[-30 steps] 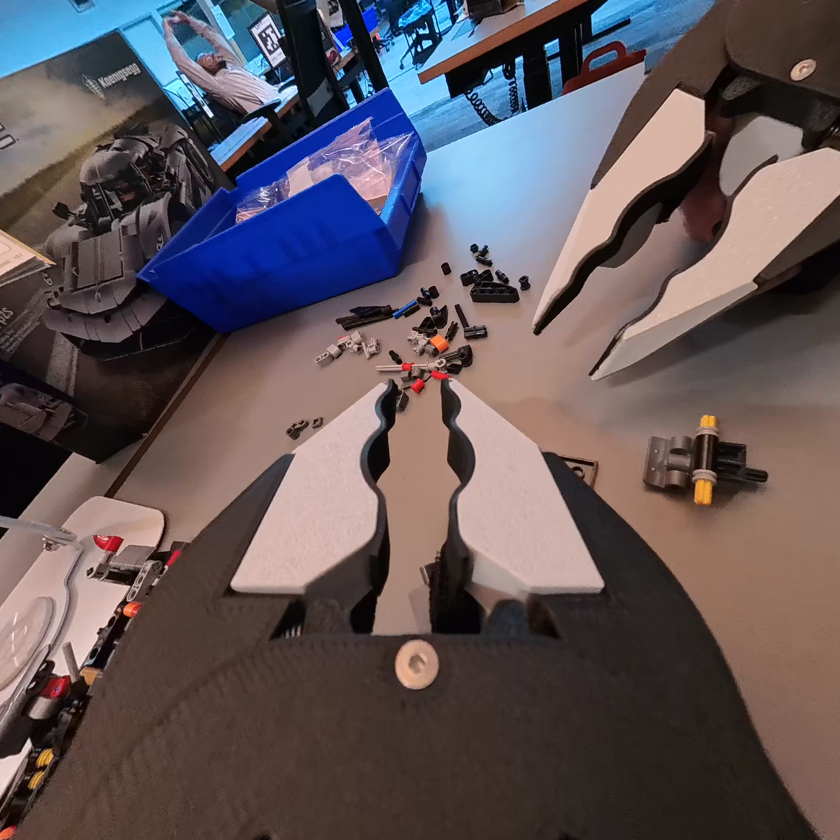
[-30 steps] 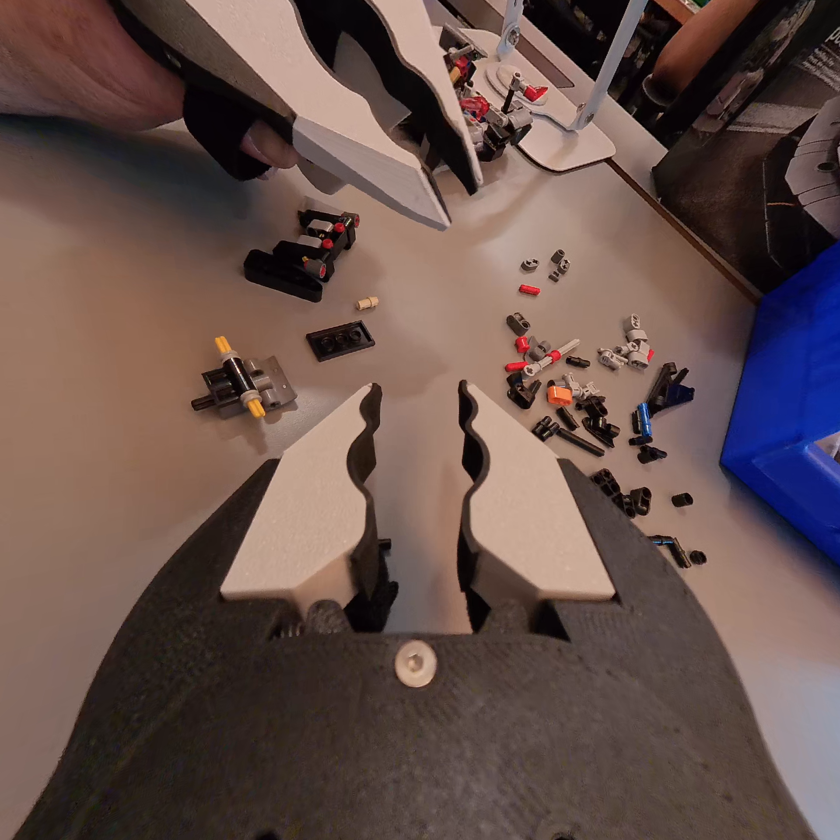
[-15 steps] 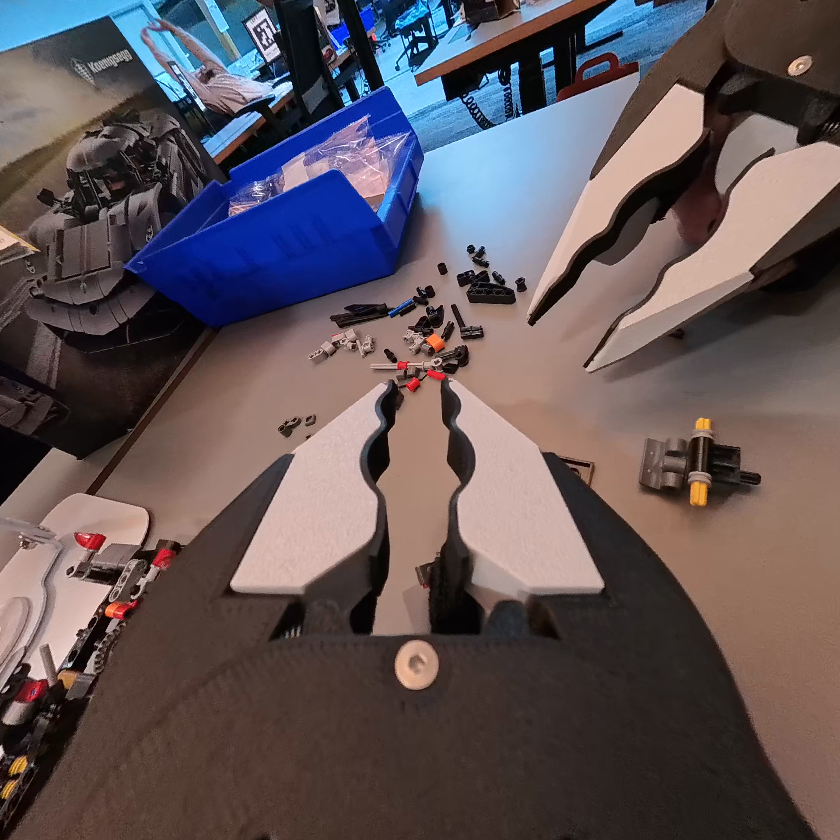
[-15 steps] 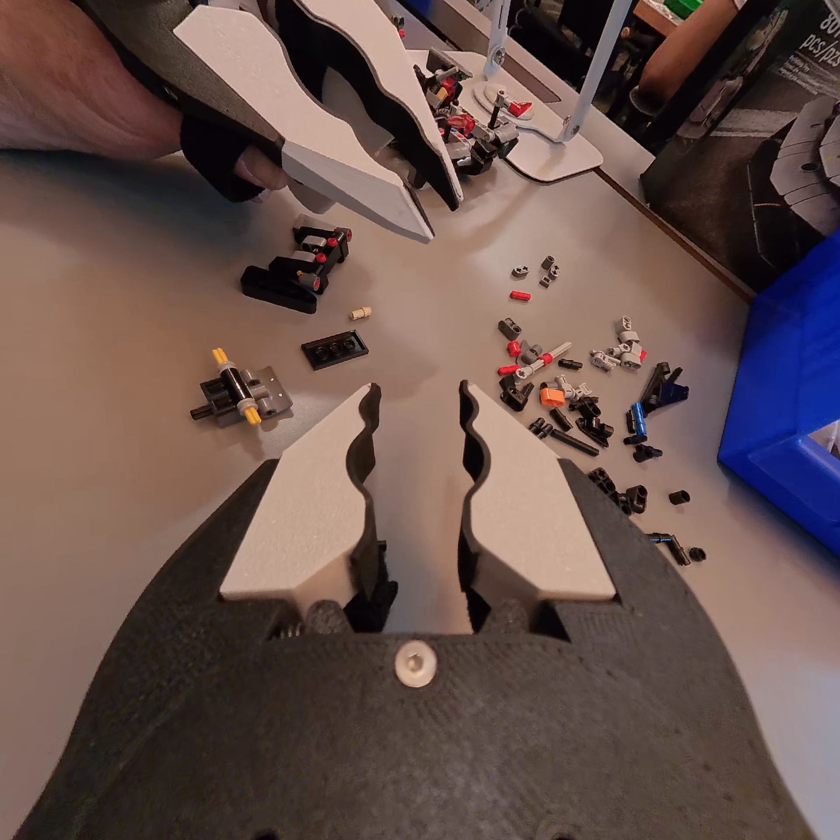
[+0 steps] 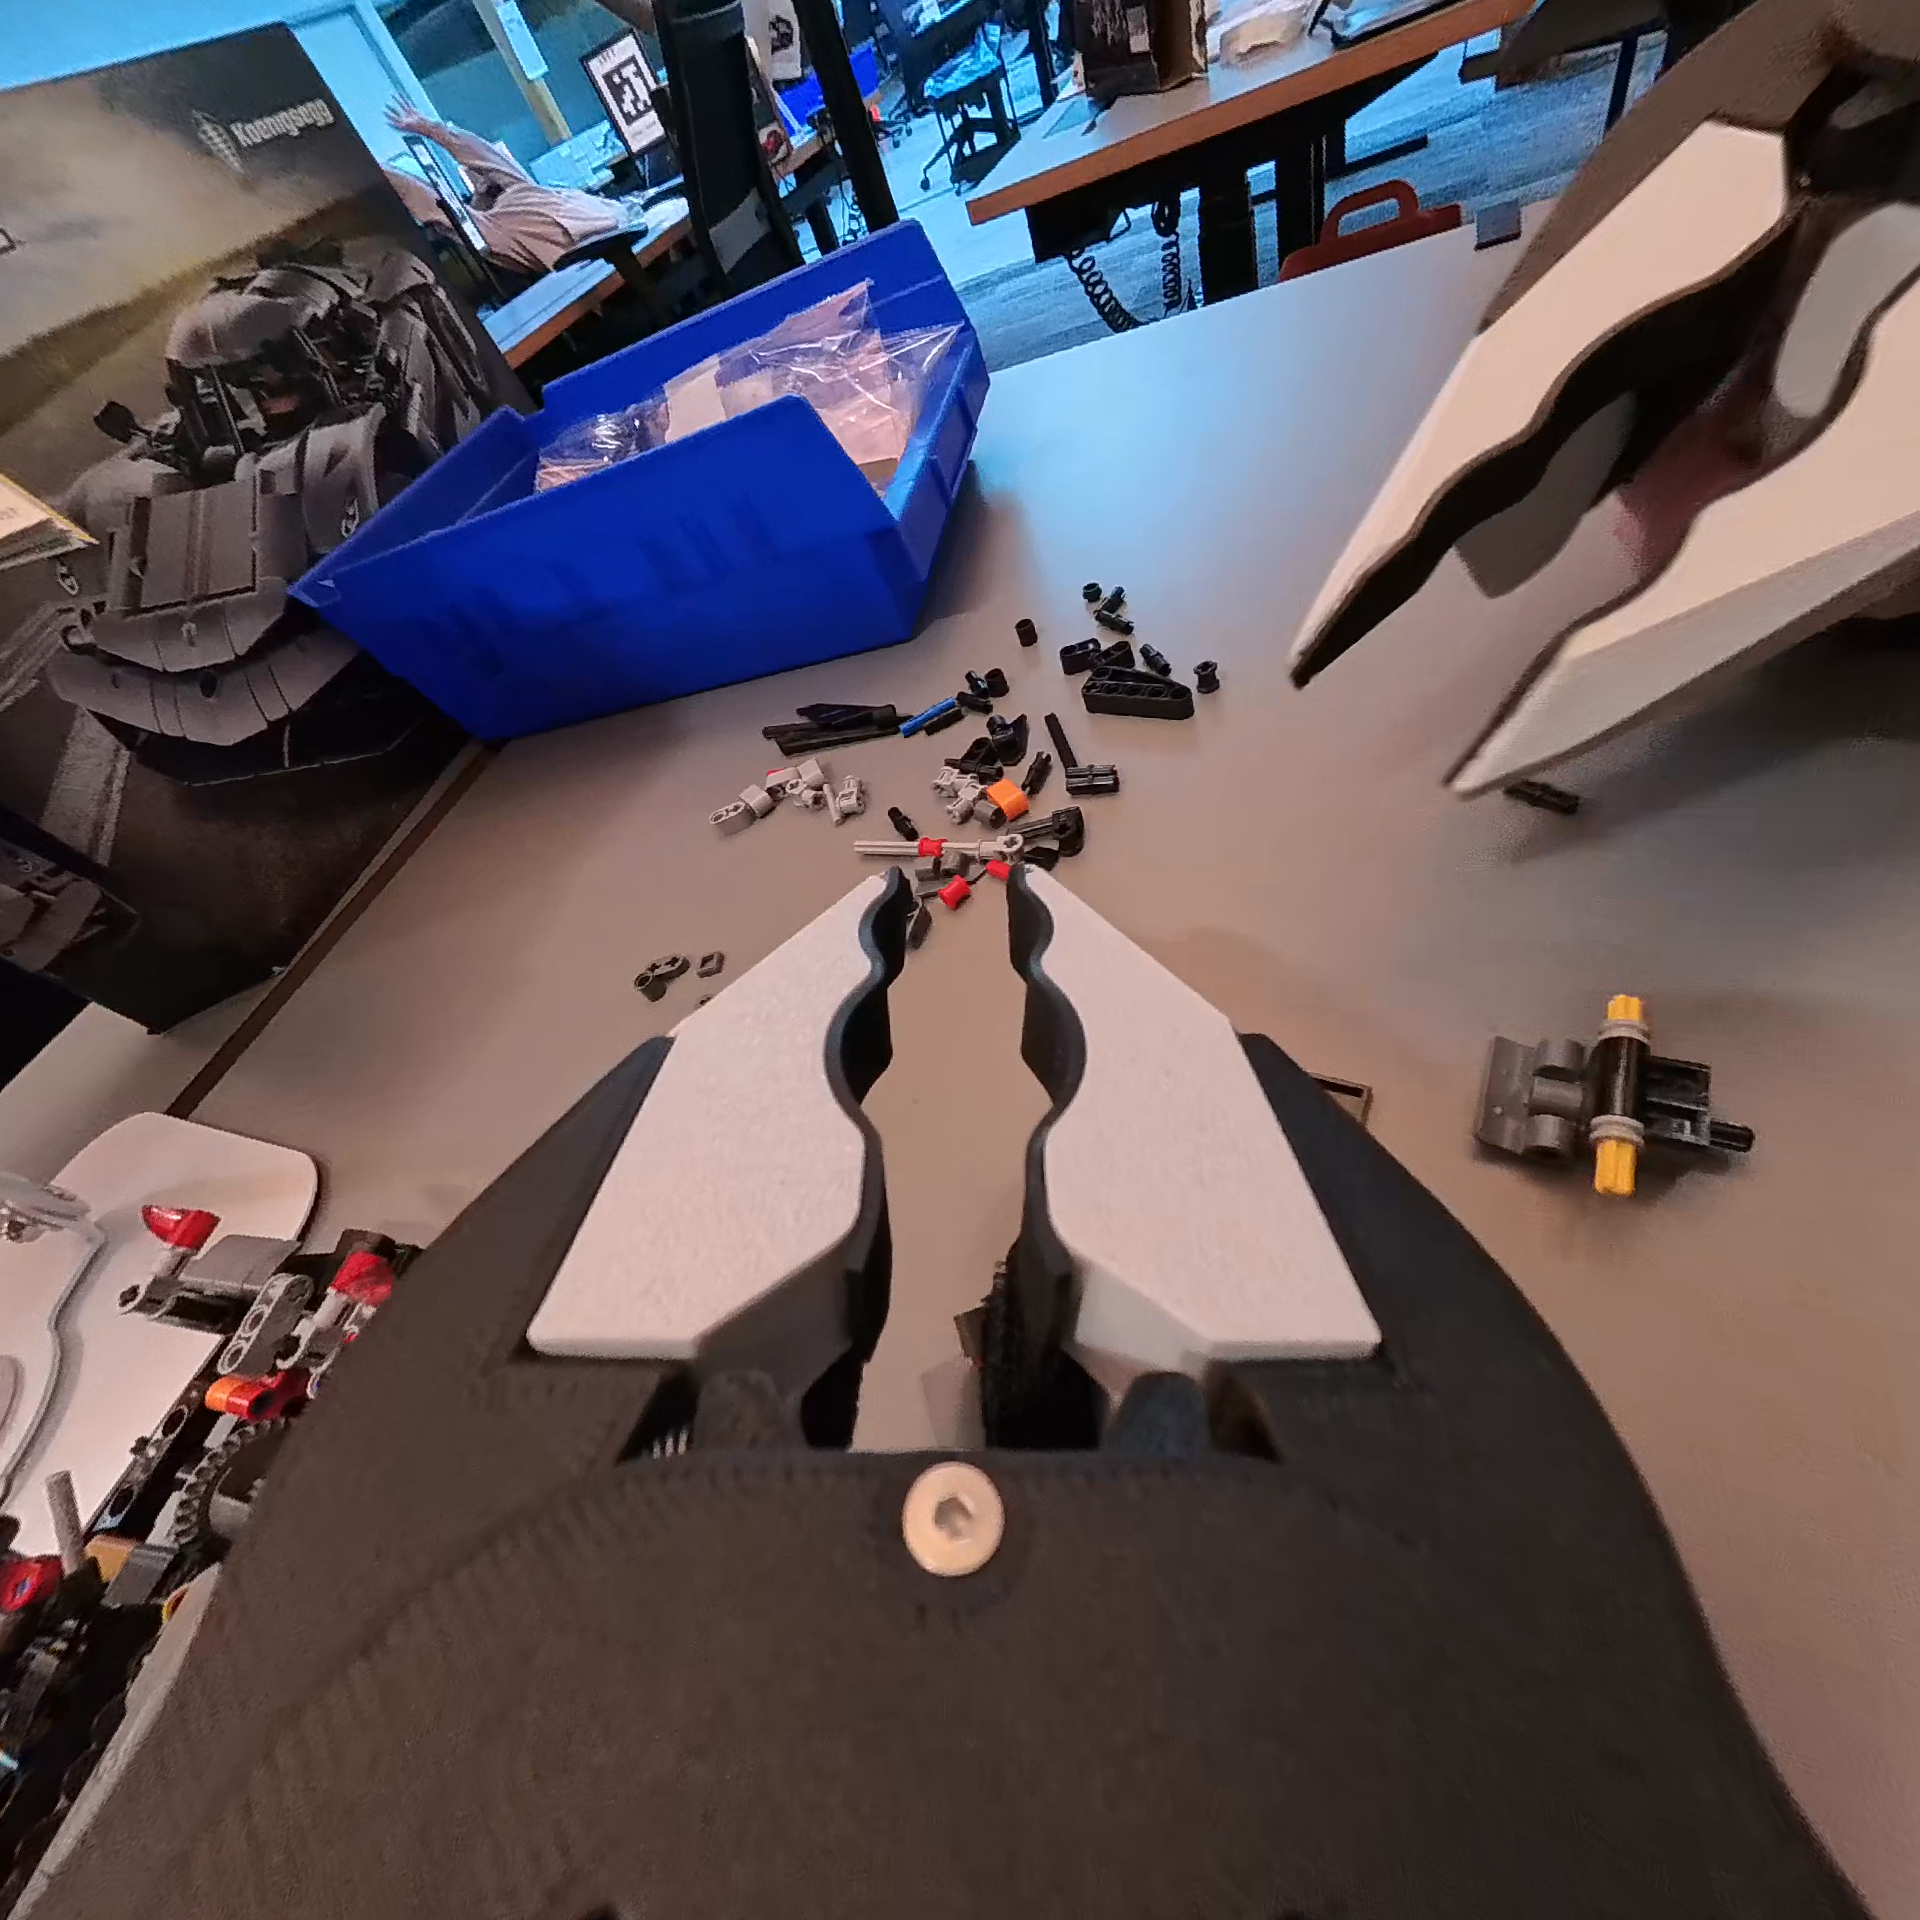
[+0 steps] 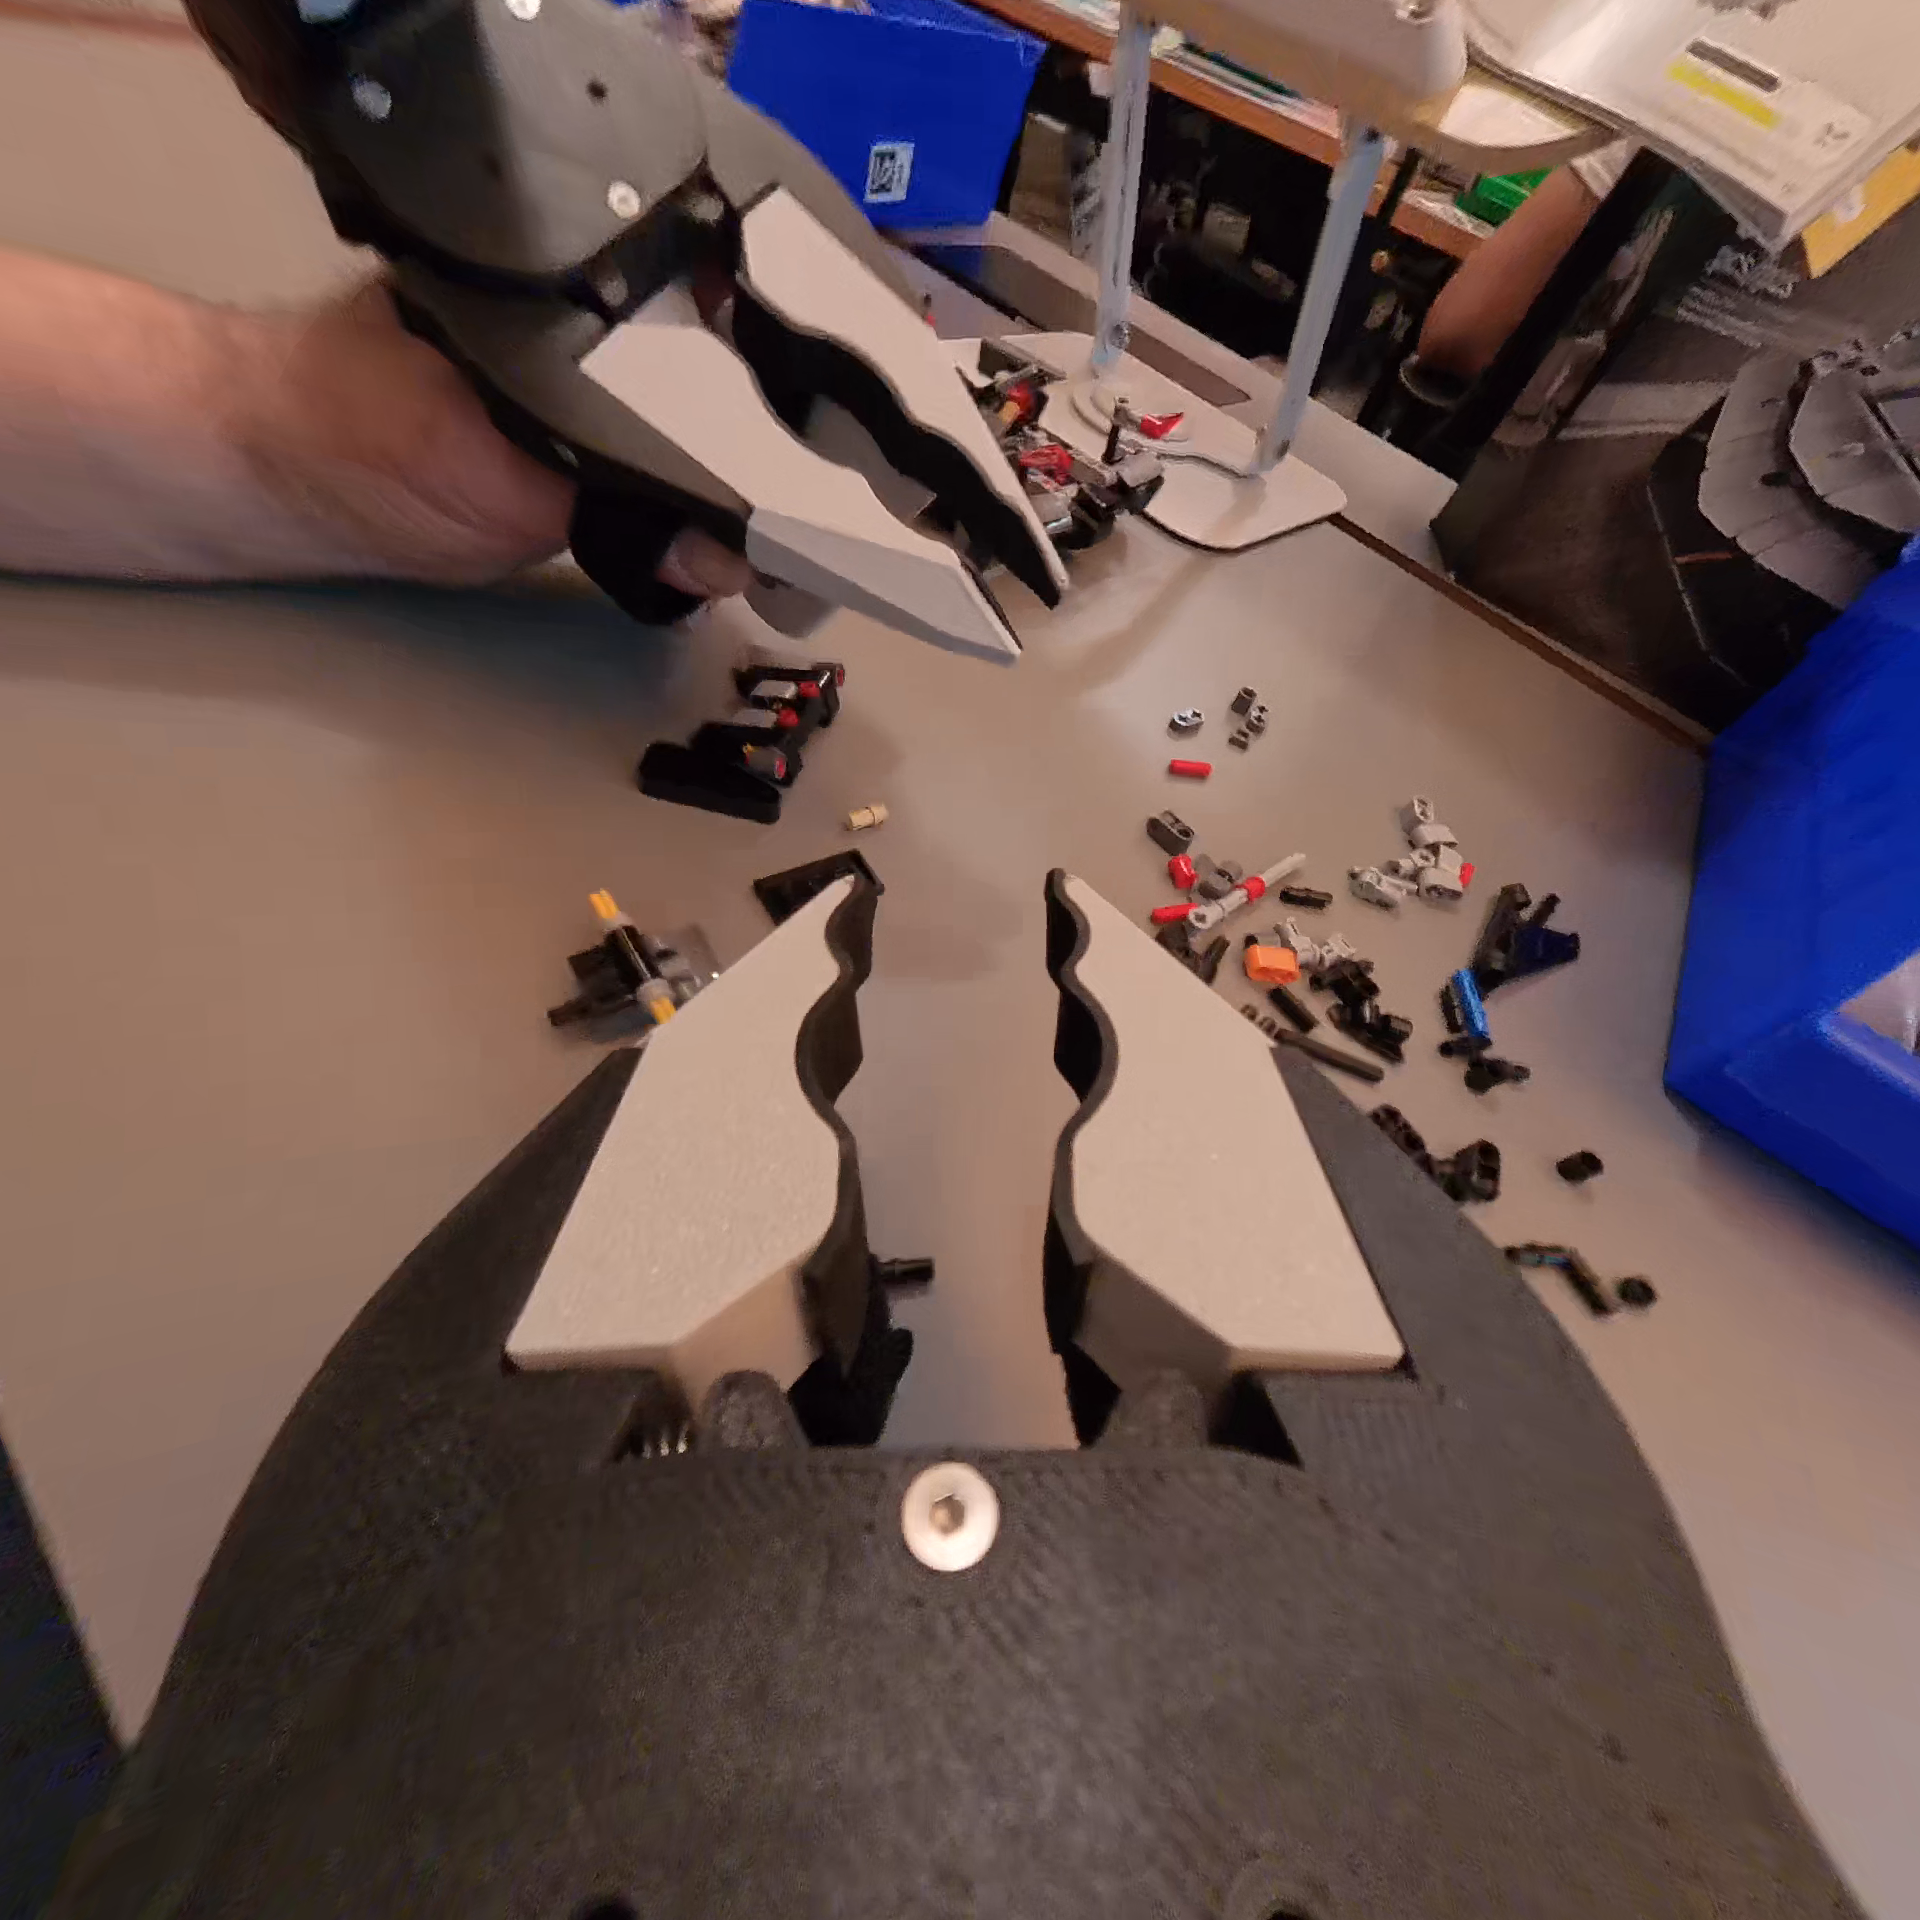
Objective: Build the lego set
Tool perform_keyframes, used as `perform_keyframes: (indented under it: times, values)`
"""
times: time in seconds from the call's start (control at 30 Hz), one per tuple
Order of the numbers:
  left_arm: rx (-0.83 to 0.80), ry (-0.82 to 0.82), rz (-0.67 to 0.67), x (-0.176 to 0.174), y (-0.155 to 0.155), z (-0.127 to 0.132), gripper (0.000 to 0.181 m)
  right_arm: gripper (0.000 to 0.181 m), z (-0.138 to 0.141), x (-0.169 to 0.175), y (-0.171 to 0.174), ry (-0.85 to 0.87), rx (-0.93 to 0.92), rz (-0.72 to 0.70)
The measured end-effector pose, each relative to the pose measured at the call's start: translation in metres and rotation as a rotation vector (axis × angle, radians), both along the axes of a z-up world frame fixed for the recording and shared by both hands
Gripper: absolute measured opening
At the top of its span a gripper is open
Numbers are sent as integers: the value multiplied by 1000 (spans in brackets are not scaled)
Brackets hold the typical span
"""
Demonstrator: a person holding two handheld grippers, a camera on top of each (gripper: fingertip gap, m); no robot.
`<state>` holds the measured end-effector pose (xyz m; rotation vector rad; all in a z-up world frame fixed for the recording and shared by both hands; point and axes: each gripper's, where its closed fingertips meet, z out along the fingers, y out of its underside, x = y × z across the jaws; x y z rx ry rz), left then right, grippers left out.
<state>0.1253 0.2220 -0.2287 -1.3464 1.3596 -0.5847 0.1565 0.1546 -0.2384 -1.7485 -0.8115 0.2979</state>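
In the left wrist view, the left gripper [image 5: 956,883] filled the lower half of the frame, its jaws parted by a narrow gap with nothing between them. In the right wrist view, the right gripper [image 6: 961,883] sat low and centre, jaws spread wider and likewise empty; a small black pin [image 6: 902,1268] lay on the table beneath its fingers.

Just beyond the right gripper's left fingertip lay a flat black plate [image 6: 810,881], partly hidden. At the middle left of that view sat a small grey-and-black sub-assembly with a yellow axle [image 6: 629,966], and above it a black sub-assembly with red pins [image 6: 748,743], with a tan pin [image 6: 864,817] near it. Both looked like finished steps waiting to be joined.

To the right of centre spread the loose parts pile [image 6: 1340,956]: black connectors, grey joints, red bushes, an orange piece, a blue pin. Its size suggested that many steps were left.

Farther off, toward the top centre, the partly built model [image 6: 1060,468] rested by a white stand base [image 6: 1247,499]. At the right edge stood the blue bin [image 5: 665,561], holding clear bags, seemingly unopened, so the build appeared to be at an early or middle stage. The set's box [image 5: 208,499] stood at the left edge of the left wrist view.
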Motion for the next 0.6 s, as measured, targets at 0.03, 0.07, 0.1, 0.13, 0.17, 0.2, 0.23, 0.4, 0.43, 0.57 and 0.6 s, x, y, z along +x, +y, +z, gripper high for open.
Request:
perform_keyframes:
  times: [0.03,0.07,0.1,0.13,0.17,0.2,0.23,0.4,0.43,0.57,0.6]
  values:
    - [-3,-2,1,0,0,0,17,36,0,-2,-5,41,-46,1]
    - [-6,-4,0,0,0,0,17,36,-1,-9,-13,74,-99,28]
    - [-7,-5,1,0,1,0,17,38,-4,-14,-21,82,-140,47]
    - [-9,-5,2,1,1,0,17,39,-8,-18,-27,72,-179,49]
    - [-12,-6,0,1,1,0,17,43,-11,-23,-32,65,-215,42]
    - [-12,-7,-3,1,0,0,17,46,-14,-27,-35,65,-248,27]
    - [-9,-6,-4,2,-1,0,17,47,-20,-31,-37,59,-287,8]
    - [-9,-6,-7,2,-2,1,17,55,-52,-47,-49,-82,-401,20]
    - [-10,-9,-7,2,-2,1,17,57,-52,-49,-48,-88,-387,24]
    - [-16,-11,-9,3,-2,1,17,52,-50,-49,-41,-74,-382,26]
    - [-19,-11,-9,3,-2,1,17,52,-51,-50,-40,-58,-407,30]
